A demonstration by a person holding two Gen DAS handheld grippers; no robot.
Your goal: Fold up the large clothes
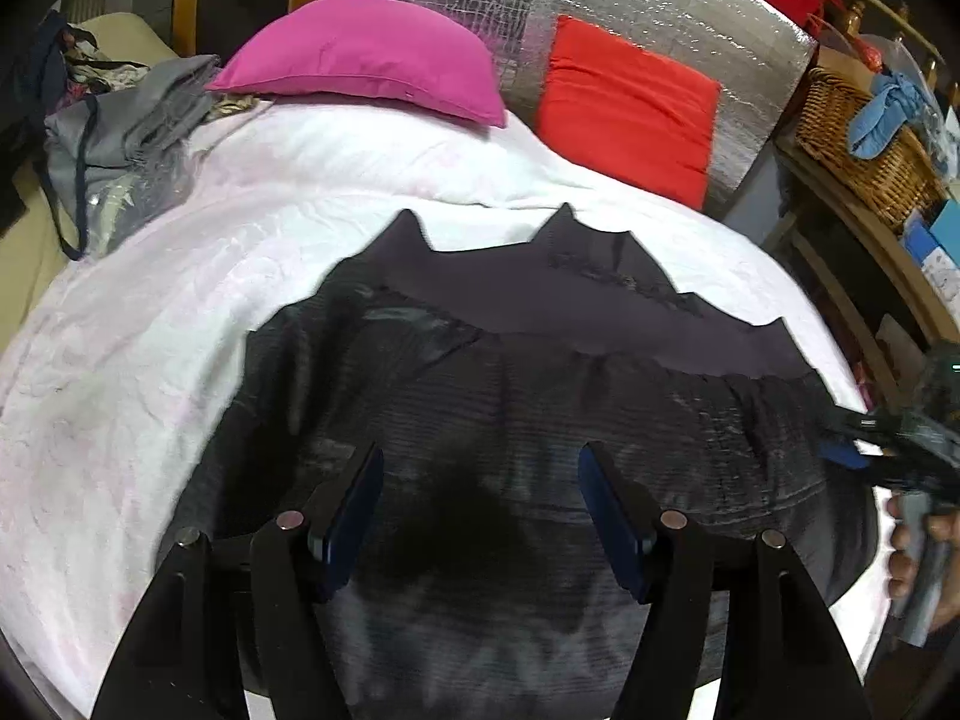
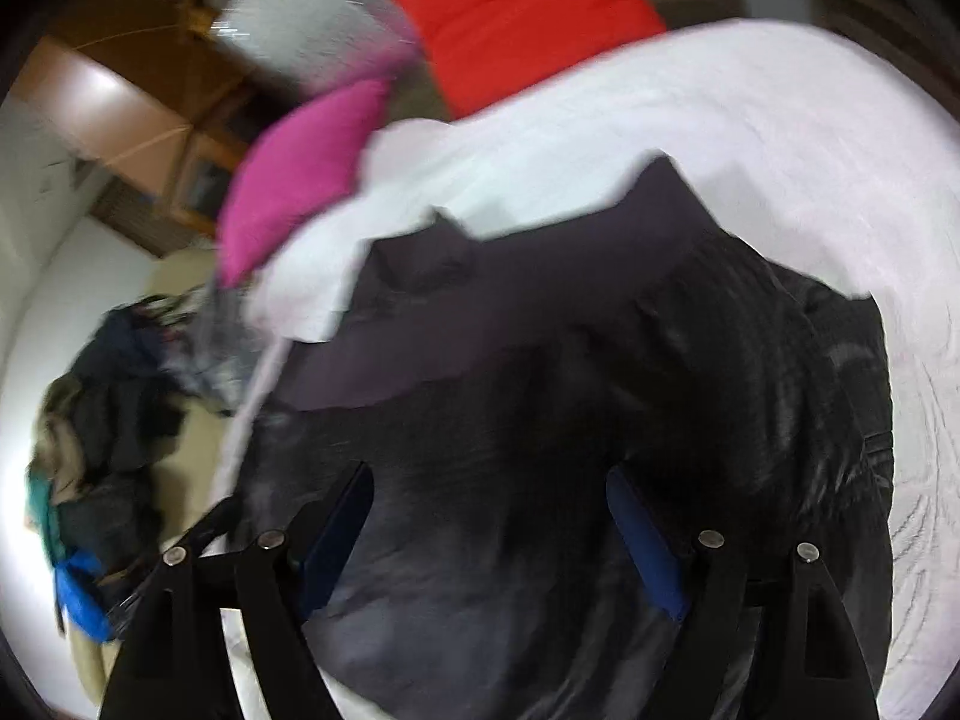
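A large black garment (image 1: 510, 420) lies spread on a white bed cover (image 1: 138, 372). Its far part is smooth dark cloth with pointed corners, and its near part is ribbed and shiny. My left gripper (image 1: 480, 453) hangs open above the near part, with only the garment below showing between its blue pads. At the right edge, my right gripper (image 1: 858, 447) appears blurred over the garment's right side, a hand (image 1: 906, 552) behind it. In the right wrist view, the right gripper (image 2: 487, 474) is open over the same garment (image 2: 600, 360), nothing held between its pads.
A pink pillow (image 1: 360, 66) and a red cushion (image 1: 624, 102) sit at the head of the bed against silver foil sheeting (image 1: 600, 0). Grey clothes (image 1: 120, 138) are heaped at the left. A wicker basket (image 1: 858, 138) stands on wooden furniture at the right. Another clothes pile (image 2: 108, 420) lies beside the bed.
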